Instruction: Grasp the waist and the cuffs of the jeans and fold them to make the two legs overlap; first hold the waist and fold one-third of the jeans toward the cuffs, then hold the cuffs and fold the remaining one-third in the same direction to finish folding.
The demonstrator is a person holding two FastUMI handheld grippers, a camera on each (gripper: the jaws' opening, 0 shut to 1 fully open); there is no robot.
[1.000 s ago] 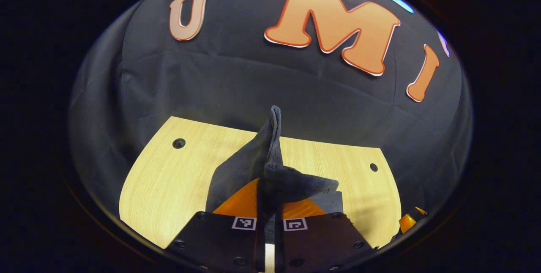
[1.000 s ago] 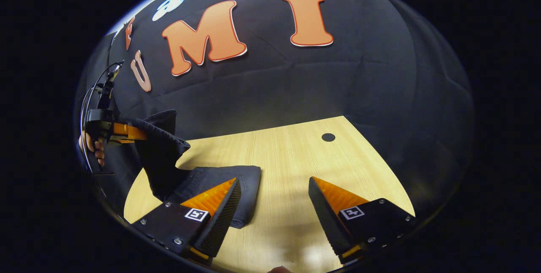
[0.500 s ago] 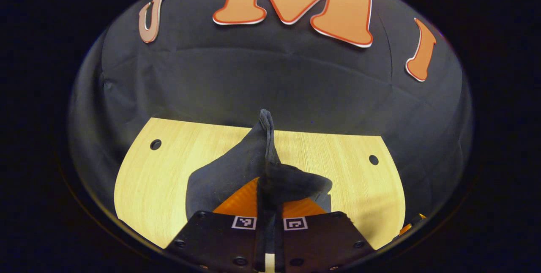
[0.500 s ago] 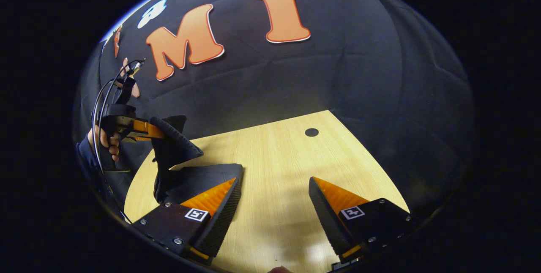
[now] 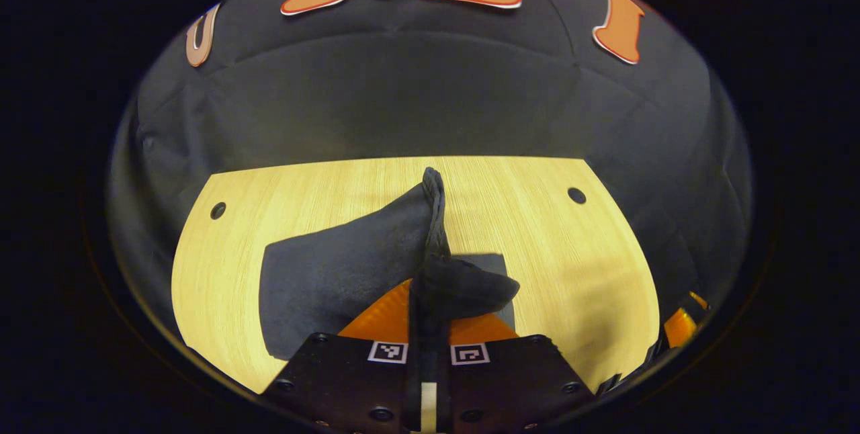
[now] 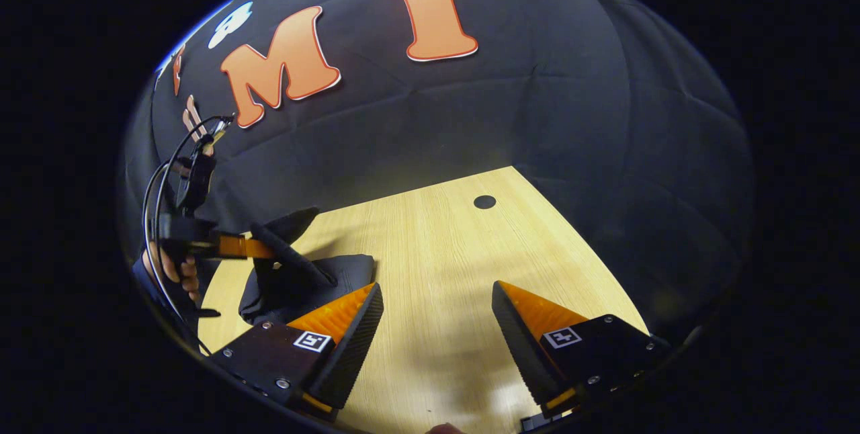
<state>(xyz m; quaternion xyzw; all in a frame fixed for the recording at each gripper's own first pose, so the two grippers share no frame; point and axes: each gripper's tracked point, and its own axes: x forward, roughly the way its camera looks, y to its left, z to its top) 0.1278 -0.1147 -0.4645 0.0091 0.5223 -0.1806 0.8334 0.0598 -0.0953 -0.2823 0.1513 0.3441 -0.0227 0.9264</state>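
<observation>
My left hand-held gripper (image 5: pixel 428 299) is clamped narrow on a bunched edge of the dark charcoal denim jeans (image 5: pixel 336 266), both fingers pressing the fabric, which sticks up in a thin ridge past the fingertips and flops over to one side of them. Can't tell if the pinched part is cuff or waist. Rest of the jeans lie as a flat folded dark block on the pale wood-grain surface (image 5: pixel 557 252), spreading from the pinched ridge toward the round hole in the surface (image 5: pixel 218 210); a second round hole (image 5: pixel 576 195) sits on the other side of the ridge, well apart from the cloth. Part of the other hand-held gripper peeks in at the lower edge of the left gripper view, beyond the surface edge. In the right gripper view, my right hand-held gripper (image 6: pixel 437 326) is spread wide, nothing between the fingers, bare surface (image 6: pixel 437 252) in the gap, hovering over it. One of its fingers (image 6: pixel 349 333) sits just beside the jeans (image 6: pixel 295 283), overlapping them in the picture; contact unclear. Farther off in the same view my left hand-held gripper (image 6: pixel 269 249) is level, biting the lifted fold of the jeans, the hand (image 6: pixel 176 271) wrapped on its handle with a black cable (image 6: pixel 153 199) looping above. A round hole (image 6: pixel 484 202) in the surface is well apart from the jeans, near the far edge.
</observation>
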